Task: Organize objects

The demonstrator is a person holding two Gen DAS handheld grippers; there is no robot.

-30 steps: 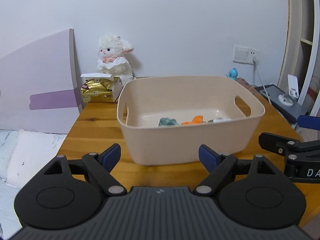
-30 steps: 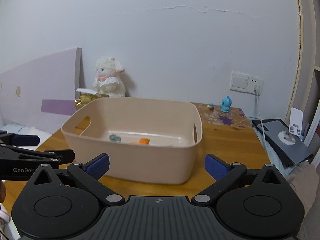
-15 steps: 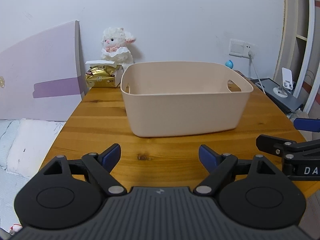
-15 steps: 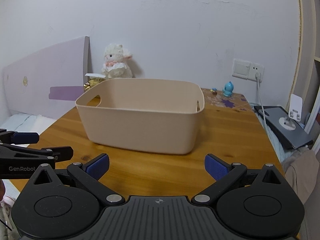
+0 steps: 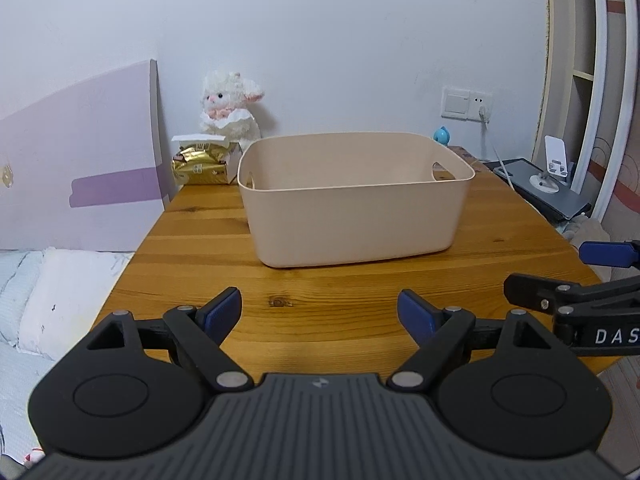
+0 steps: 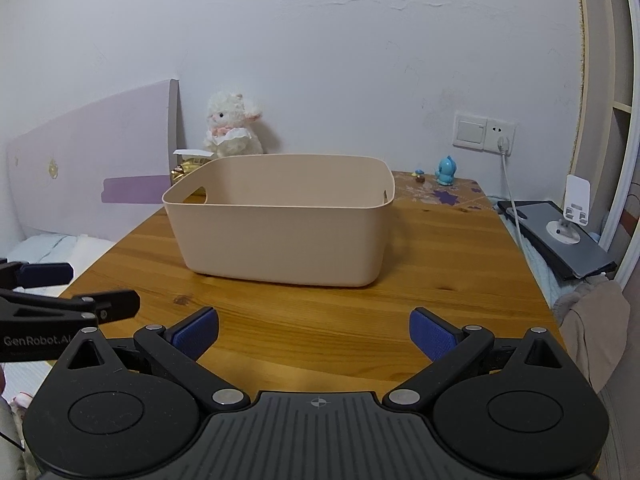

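Observation:
A beige plastic bin [image 5: 356, 208] [image 6: 280, 232] with cut-out handles stands on the wooden table [image 5: 320, 292] [image 6: 320, 312]; from this low angle its inside is hidden. My left gripper [image 5: 320, 312] hovers open over the table's front edge, well short of the bin, holding nothing. My right gripper [image 6: 314, 330] is likewise open and empty near the front edge. Each gripper shows at the side of the other's view: the right gripper [image 5: 572, 292] and the left gripper [image 6: 68, 300].
A white plush lamb [image 5: 230, 110] [image 6: 234, 126] and a gold packet box [image 5: 202, 162] sit at the back left. A blue figurine [image 6: 446, 170], wall socket with cable [image 6: 486, 134], and a dark tablet with phone stand [image 6: 560, 236] are right. A bed [image 5: 48, 288] lies left.
Both grippers have pulled back and dropped lower, away from the bin. The items inside the bin, seen a second ago, are now hidden behind its wall.

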